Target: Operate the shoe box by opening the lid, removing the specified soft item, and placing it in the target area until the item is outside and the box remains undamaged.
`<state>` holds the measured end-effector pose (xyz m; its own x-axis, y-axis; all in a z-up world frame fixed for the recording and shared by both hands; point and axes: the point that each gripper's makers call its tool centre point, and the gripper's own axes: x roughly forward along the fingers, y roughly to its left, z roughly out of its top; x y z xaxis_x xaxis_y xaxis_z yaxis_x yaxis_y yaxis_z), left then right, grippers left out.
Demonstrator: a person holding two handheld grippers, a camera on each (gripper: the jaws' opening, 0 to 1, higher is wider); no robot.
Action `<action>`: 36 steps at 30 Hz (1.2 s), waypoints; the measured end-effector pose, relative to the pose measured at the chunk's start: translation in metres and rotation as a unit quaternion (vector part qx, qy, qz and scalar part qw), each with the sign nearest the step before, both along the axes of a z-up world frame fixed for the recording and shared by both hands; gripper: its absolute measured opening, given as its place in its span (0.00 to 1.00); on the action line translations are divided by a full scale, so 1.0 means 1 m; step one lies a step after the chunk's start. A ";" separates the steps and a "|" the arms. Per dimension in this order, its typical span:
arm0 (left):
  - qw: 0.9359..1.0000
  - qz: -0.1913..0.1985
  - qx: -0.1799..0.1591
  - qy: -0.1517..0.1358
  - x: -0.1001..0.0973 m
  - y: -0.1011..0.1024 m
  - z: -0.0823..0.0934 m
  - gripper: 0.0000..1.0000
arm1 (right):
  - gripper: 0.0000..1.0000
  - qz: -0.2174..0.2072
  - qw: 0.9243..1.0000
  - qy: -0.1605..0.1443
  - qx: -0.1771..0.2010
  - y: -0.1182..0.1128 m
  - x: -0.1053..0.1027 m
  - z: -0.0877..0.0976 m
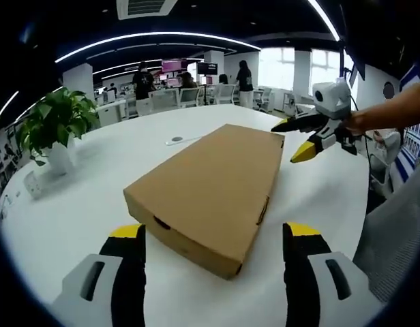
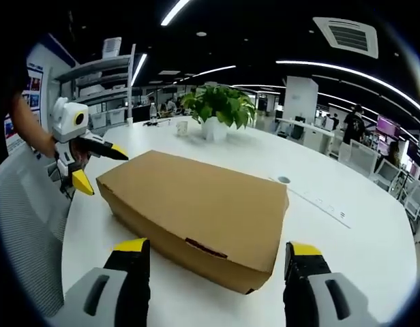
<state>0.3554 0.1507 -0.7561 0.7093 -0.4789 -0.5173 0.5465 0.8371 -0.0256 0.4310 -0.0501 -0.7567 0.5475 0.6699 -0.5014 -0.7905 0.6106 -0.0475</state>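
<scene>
A closed brown cardboard shoe box (image 1: 213,182) lies on the white table (image 1: 80,204), its lid down. In the left gripper view my left gripper (image 1: 213,238) is open, its yellow-tipped jaws standing wide on either side of the box's near corner. The right gripper (image 1: 298,139) shows at the far right end of the box, held by a hand, jaws spread. In the right gripper view the same box (image 2: 196,204) lies ahead of my right gripper (image 2: 213,255), which is open. The left gripper (image 2: 101,167) hovers by the box's far left end.
A potted green plant (image 1: 54,126) stands at the table's left side, also seen as the plant (image 2: 220,105) beyond the box. A grey mesh chair (image 2: 26,225) is next to the table edge. A round table port (image 1: 176,139) sits behind the box. People and desks fill the background.
</scene>
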 end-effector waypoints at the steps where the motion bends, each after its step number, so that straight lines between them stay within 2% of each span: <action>1: 1.000 0.003 0.001 0.000 0.001 0.000 -0.001 0.85 | 0.78 0.002 1.000 0.001 -0.001 0.001 0.001 0.000; 10: 1.000 0.023 -0.001 0.008 0.002 -0.007 -0.006 0.85 | 0.75 0.021 1.000 0.011 -0.020 0.004 0.008 -0.011; 19: 0.999 0.038 -0.002 -0.001 0.009 -0.003 -0.007 0.73 | 0.72 0.021 0.999 0.012 -0.022 0.004 0.008 -0.014; 36: 1.000 0.017 0.000 0.002 0.010 0.004 -0.007 0.72 | 0.71 0.003 1.000 0.020 -0.011 0.006 0.001 -0.013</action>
